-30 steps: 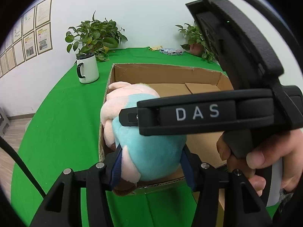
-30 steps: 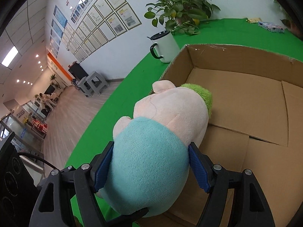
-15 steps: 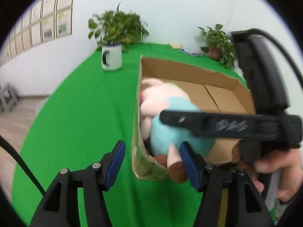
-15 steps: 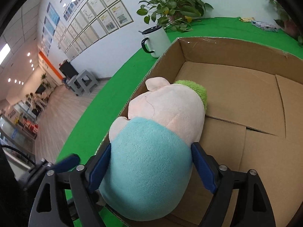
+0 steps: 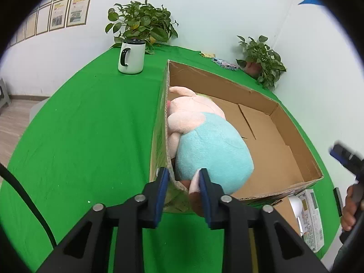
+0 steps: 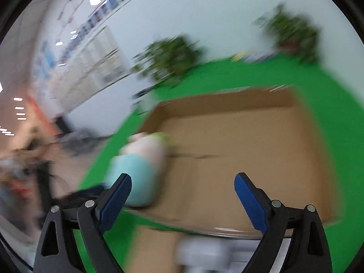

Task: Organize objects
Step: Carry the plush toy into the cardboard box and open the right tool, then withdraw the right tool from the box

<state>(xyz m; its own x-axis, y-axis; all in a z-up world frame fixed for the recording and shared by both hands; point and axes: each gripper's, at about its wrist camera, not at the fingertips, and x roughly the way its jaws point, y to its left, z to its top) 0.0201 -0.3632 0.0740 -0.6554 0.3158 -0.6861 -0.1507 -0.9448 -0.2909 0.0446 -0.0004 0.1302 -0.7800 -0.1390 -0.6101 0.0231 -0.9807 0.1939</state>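
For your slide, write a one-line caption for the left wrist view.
Plush toy lies inside the cardboard box on the green table, left gripper at the box's near corner.

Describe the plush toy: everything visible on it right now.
The plush toy is a soft, fuzzy figure with a pale pink head and limbs, a light blue body and a brownish foot end. It lies on its side inside the cardboard box, pressed against the box's left wall, head toward the far end. A bit of green shows behind the head. Its near foot pokes over the box's front corner, between the fingers of the left gripper. Whether the pads press it cannot be told.
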